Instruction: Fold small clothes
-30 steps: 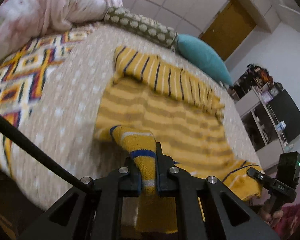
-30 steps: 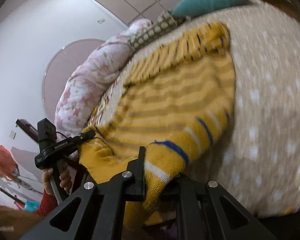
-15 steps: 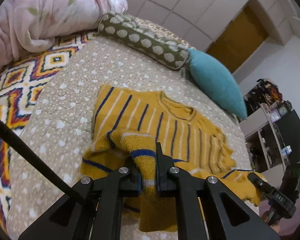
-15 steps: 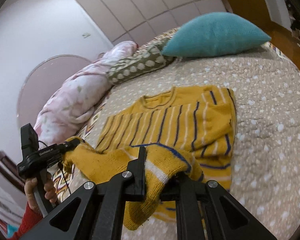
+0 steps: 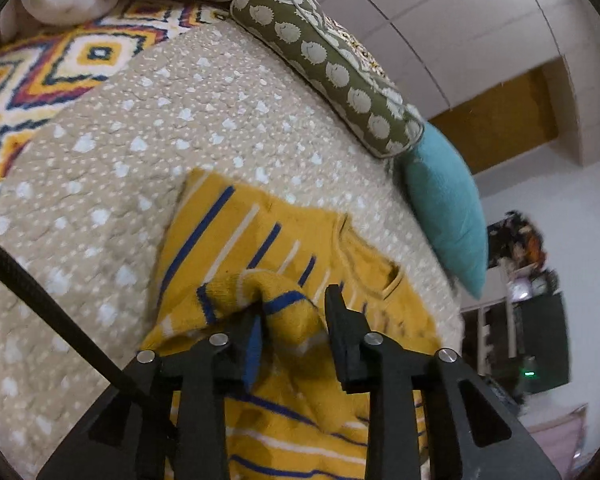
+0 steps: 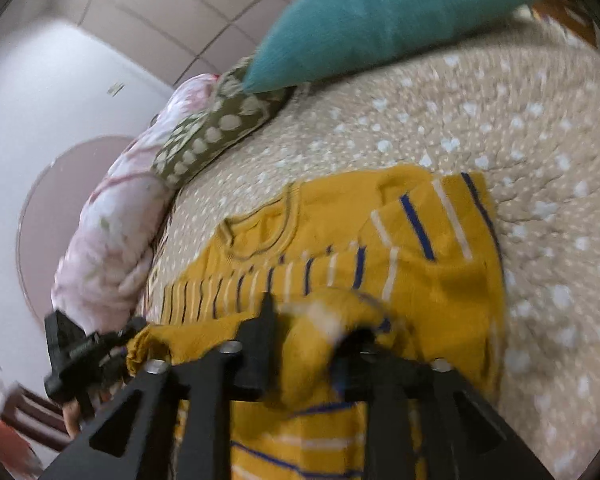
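A small yellow knit sweater (image 5: 300, 248) with blue and white stripes lies on the beige dotted bedspread (image 5: 140, 120), its lower half folded up over the chest. My left gripper (image 5: 294, 320) is open, and the sweater's folded hem bunches loosely between its fingers. My right gripper (image 6: 310, 328) is open too, with the other end of the hem (image 6: 320, 320) lying between its fingers. The sweater (image 6: 340, 240) shows its neckline in the right wrist view. The left gripper (image 6: 84, 352) also shows at the lower left of the right wrist view.
A teal pillow (image 5: 444, 200) and an olive spotted bolster (image 5: 324, 64) lie at the head of the bed. A pink floral duvet (image 6: 108, 232) is piled at the left. A patterned blanket (image 5: 40, 68) covers the bed's left side. Shelves (image 5: 532, 312) stand beyond the bed.
Both grippers carried the sweater's hem forward over the chest, folding it in half, and both have opened, so the hem now rests on the sweater.
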`<state>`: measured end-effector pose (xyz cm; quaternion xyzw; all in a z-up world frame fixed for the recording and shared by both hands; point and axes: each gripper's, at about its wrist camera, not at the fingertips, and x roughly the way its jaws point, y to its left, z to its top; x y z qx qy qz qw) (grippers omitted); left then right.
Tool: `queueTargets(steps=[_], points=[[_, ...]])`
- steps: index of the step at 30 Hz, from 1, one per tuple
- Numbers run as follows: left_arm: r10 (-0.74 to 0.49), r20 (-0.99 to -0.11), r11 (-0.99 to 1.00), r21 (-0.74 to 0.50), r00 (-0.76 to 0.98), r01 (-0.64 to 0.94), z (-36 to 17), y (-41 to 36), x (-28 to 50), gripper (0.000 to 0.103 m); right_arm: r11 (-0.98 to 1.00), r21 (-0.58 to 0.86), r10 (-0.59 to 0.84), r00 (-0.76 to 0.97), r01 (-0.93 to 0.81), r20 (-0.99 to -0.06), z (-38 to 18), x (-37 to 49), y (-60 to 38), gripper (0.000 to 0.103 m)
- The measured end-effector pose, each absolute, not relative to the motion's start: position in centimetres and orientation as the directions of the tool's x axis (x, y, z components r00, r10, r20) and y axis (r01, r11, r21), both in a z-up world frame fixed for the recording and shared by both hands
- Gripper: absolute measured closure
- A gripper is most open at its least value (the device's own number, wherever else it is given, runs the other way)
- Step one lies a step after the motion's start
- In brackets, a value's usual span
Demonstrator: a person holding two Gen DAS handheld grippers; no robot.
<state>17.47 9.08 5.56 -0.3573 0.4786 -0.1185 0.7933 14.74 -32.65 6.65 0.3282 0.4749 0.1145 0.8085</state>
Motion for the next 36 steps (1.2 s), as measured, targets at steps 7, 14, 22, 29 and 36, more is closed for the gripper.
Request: queueTargets(steps=[7,14,22,29,36], points=[[-0.533,-0.644,0.690,-0.706,0.549,-0.160,5.5,9.6,19.4,0.054,0.634,0.743,0.538,0.570,0.213,-0.622,4.9,18.2,-34.6,0.040],[-0.475,-0.666,0.731,-0.662,0.575,-0.163,7.2,11.3,19.1,0.047,0.629,0.739,0.504,0.596,0.243,-0.625,6.1,20.4,-35.7,0.031],[-0.415,-0.728,0.834,-0.544,0.545,-0.091,8.8,11.6,13.2,0.039,0.788,0.603,0.439,0.575,0.123,-0.691,9.8,13.1,-36.4,0.028],[-0.367,-0.774,0.891,-0.451,0.517,-0.043,8.2,10.2,7.1,0.038,0.824,0.558,0.429,0.533,0.101,-0.730,6.4,2.6,-36.4,0.028],[-0.310,-0.793,0.927,-0.375,0.525,-0.019,9.2,9.0,3.6,0.038,0.856,0.479,0.319,0.531,0.195,-0.785,4.5,1.0,-38.3,0.096]])
